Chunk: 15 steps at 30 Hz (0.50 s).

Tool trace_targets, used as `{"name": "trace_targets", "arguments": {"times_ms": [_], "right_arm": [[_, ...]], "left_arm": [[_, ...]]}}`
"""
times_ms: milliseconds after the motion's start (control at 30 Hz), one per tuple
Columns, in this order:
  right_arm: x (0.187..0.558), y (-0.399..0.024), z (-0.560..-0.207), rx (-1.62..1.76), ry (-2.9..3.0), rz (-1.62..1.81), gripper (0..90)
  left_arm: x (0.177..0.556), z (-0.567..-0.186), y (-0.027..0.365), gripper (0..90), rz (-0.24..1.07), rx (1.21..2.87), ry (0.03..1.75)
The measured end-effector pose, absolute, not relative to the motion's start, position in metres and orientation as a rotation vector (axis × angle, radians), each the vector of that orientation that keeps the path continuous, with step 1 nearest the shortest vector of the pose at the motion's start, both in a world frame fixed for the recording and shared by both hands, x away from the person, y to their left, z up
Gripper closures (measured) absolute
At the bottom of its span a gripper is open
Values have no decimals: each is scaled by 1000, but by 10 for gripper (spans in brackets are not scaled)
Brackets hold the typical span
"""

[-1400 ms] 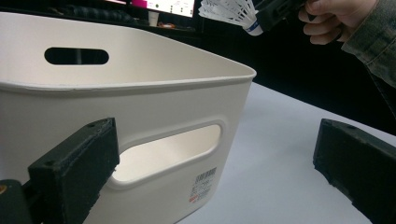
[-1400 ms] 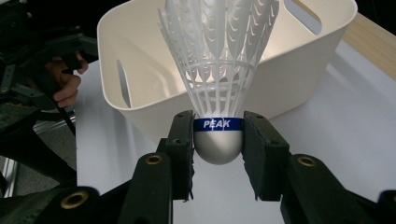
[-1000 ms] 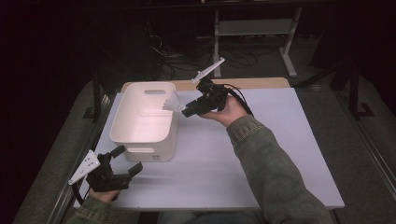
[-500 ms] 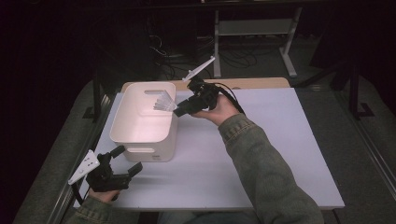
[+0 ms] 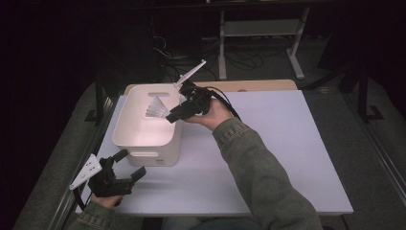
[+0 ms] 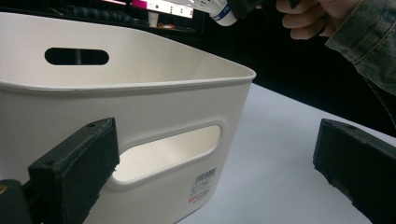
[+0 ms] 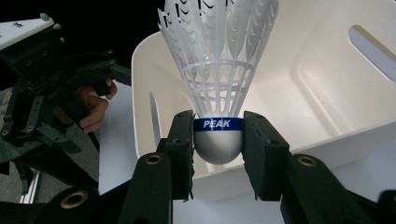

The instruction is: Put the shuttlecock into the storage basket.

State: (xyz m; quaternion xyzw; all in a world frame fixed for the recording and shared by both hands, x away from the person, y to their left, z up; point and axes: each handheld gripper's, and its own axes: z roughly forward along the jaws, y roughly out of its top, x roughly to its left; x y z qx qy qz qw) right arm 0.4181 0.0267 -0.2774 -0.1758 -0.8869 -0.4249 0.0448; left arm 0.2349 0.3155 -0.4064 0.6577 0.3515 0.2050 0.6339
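Pinched at its rounded cork, a white shuttlecock [image 7: 217, 84] sits between the two jaws of the right gripper [image 7: 217, 140]. Blue band reading PEAK lies level with the jaw pads; one pad presses each side of the cork, feather skirt fanning away from the camera. In the high view the shuttlecock [image 5: 157, 109] hangs over the open mouth of the white bin [image 5: 130, 139], skirt pointing toward the bin's far-left interior, cork nearest the rim on the bin's right side. Not touching the bin floor or walls as far as can be told.

Right gripper [image 5: 173, 114] held just above the bin's right rim, right hand [image 5: 210, 115] wrapped behind it, denim sleeve [image 5: 253, 167] running back toward the bottom edge. Cable loops off behind the hand.

Bin: rectangular, rounded corners, slot handles in its end walls, barcode sticker on the near wall [image 6: 203, 183]. Inside looks bare and brightly lit. It stands on the pale tabletop [image 5: 287, 143], toward the left side.

Left gripper [image 5: 128, 165] low at the near-left corner of the table, just in front of the bin's near wall, jaws spread wide with nothing between them. In the left gripper view both pads flank the bin's near handle slot without touching it; the shuttlecock's cork [image 6: 223, 14] shows up top.
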Motion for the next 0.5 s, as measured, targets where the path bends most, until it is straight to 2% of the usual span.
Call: {"name": "trace_targets", "arguments": {"times_ms": [500], "right_arm": [[421, 42, -289, -515, -2698, -1279, 636]], "left_arm": [[235, -406, 316, 0, 469, 1512, 806]]}}
